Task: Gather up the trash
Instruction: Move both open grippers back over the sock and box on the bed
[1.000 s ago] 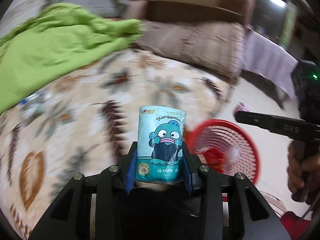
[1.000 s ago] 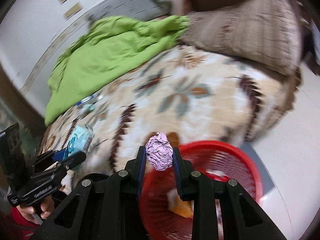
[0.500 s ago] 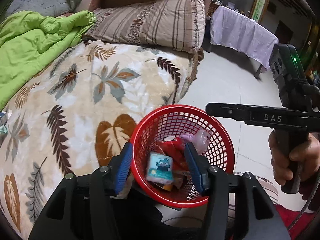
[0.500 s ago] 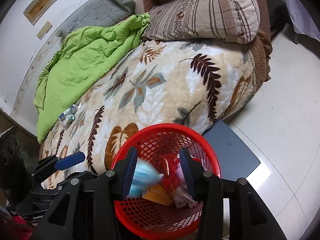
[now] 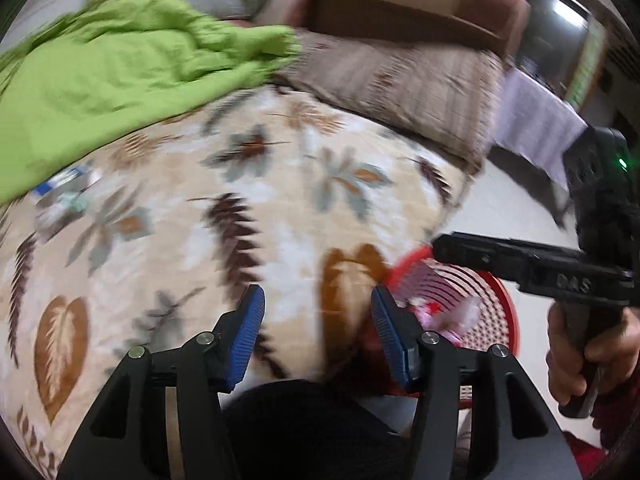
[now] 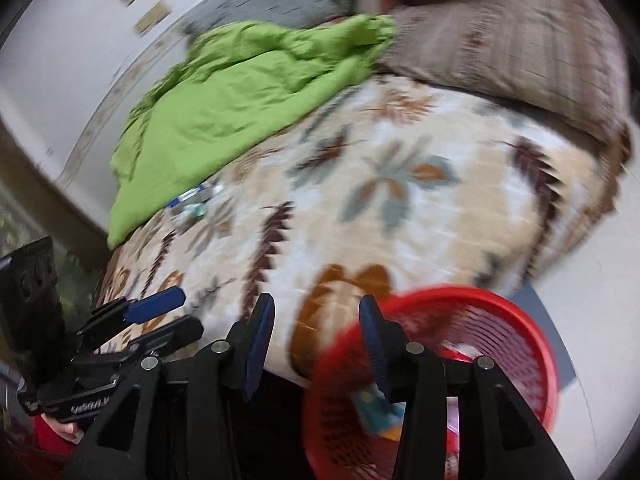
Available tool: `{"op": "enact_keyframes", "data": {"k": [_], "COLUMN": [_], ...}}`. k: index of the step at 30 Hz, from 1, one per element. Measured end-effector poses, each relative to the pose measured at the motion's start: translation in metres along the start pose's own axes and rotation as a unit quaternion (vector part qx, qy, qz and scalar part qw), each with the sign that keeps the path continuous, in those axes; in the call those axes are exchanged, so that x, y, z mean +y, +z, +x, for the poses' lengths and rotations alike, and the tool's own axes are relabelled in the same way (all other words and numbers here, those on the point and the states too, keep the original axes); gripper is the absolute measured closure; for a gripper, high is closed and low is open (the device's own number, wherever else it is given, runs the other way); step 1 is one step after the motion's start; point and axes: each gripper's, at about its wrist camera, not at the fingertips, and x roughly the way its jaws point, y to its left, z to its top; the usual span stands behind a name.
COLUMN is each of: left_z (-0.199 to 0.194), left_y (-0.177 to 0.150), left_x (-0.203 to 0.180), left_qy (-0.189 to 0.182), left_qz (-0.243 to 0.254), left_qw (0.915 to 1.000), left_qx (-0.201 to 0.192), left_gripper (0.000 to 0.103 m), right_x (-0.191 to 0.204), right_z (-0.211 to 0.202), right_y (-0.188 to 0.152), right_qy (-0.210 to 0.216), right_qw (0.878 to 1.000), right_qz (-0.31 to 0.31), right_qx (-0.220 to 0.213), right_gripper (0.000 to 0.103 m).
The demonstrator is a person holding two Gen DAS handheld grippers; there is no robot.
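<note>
Leaf-print bed (image 6: 400,216), red basket (image 6: 500,320) beside it — wrappers (image 6: 376,404) inside, both hand-held grippers (image 5: 318,336) (image 6: 316,340) parted, empty.

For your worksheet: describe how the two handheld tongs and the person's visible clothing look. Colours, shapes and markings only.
Both tongs, left and right, have angular black frames with silver bolts and ribbed blue pads on the fingers. Seen from the left wrist, the right one has a black pistol-style handle, pale blurred lettering on its bar, and a green light on the box above. A red sleeve shows by the hand.
</note>
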Motion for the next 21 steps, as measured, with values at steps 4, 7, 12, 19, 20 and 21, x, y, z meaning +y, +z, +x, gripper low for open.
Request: {"op": "enact_keyframes", "data": {"k": [4, 7, 12, 19, 20, 21], "left_z": [-0.011, -0.022, -0.038, -0.04, -0.038, -0.036], "left_y": [-0.002, -0.006, -0.011, -0.004, -0.002, -0.001], "left_x": [0.06, 0.104, 0.172, 0.266, 0.281, 0.29], "left_qy": [0.043, 0.069, 0.108, 0.156, 0.161, 0.16], "left_qz": [-0.07, -0.114, -0.172, -0.213, -0.217, -0.219], "left_qw": [0.9966, 0.9908, 0.9783, 0.9636, 0.9619, 0.9615], "left_qx": [-0.01, -0.021, -0.04, -0.043, -0.044, -0.045], "left_gripper": [0.049, 0.049, 0.048, 0.048, 0.048, 0.048], "right_x": [0.035, 0.058, 0.092, 0.128, 0.13, 0.131], "right_z": [0.031, 0.054, 0.088, 0.122, 0.126, 0.128], "right_y": [0.012, 0.021, 0.032, 0.046, 0.049, 0.051], "right_qy": [0.025, 0.042, 0.069, 0.086, 0.087, 0.088], "right_qw": [0.999, 0.997, 0.994, 0.99, 0.99, 0.99], "right_qz": [-0.035, -0.053, -0.066, -0.089, -0.091, -0.091], "right_qx": [0.02, 0.036, 0.056, 0.067, 0.068, 0.068], "right_gripper": [0.055, 0.055, 0.055, 0.055, 0.055, 0.055]}}
